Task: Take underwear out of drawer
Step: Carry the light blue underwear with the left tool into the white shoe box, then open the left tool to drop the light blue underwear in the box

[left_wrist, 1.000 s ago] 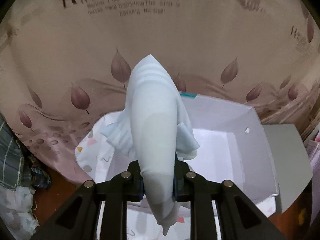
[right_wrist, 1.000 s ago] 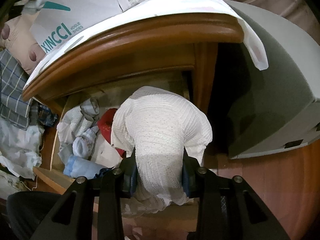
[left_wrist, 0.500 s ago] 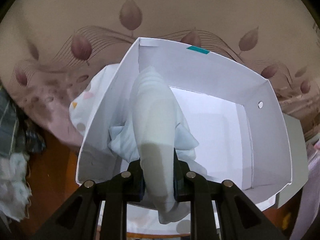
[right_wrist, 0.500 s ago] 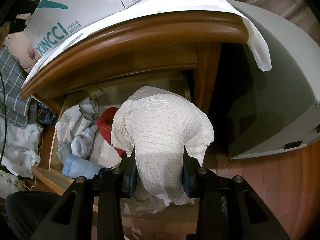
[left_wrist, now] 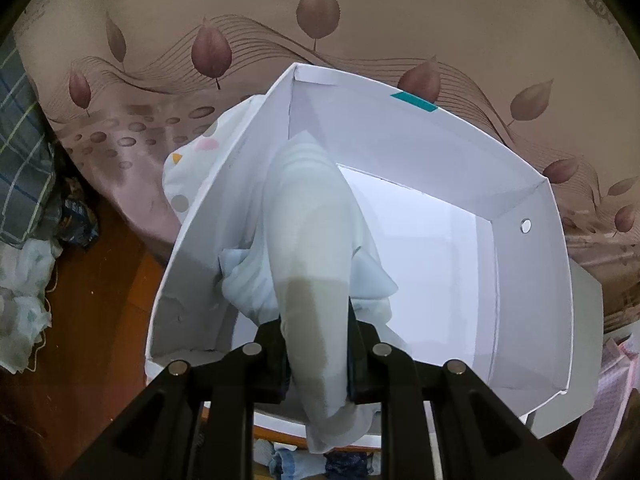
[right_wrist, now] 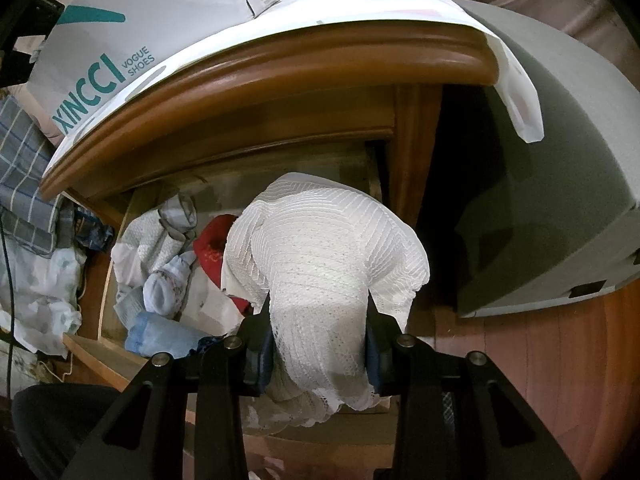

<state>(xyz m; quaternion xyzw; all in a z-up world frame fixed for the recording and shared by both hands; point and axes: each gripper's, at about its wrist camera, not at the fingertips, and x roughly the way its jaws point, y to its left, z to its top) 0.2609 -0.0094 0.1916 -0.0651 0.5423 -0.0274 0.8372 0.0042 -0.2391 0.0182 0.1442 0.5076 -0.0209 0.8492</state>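
My left gripper [left_wrist: 316, 344] is shut on a pale blue piece of underwear [left_wrist: 308, 232] and holds it inside a white shoe box [left_wrist: 532, 288], against its left wall. My right gripper [right_wrist: 320, 344] is shut on a white ribbed lace piece of underwear [right_wrist: 324, 248] and holds it above the open wooden drawer [right_wrist: 92, 352]. Several more folded garments [right_wrist: 160, 280] and a red one [right_wrist: 212, 240] lie in the drawer.
The box stands on a white patterned cloth [left_wrist: 184, 168] on top of the wooden nightstand [right_wrist: 280, 76]. A leaf-patterned bed sheet [left_wrist: 320, 20] lies behind it. A grey object [right_wrist: 540, 184] stands right of the nightstand. Clothes [left_wrist: 24, 280] lie on the wooden floor at the left.
My left gripper has moved forward and down, carrying the pale blue underwear from above the box into it. My right gripper has barely moved.
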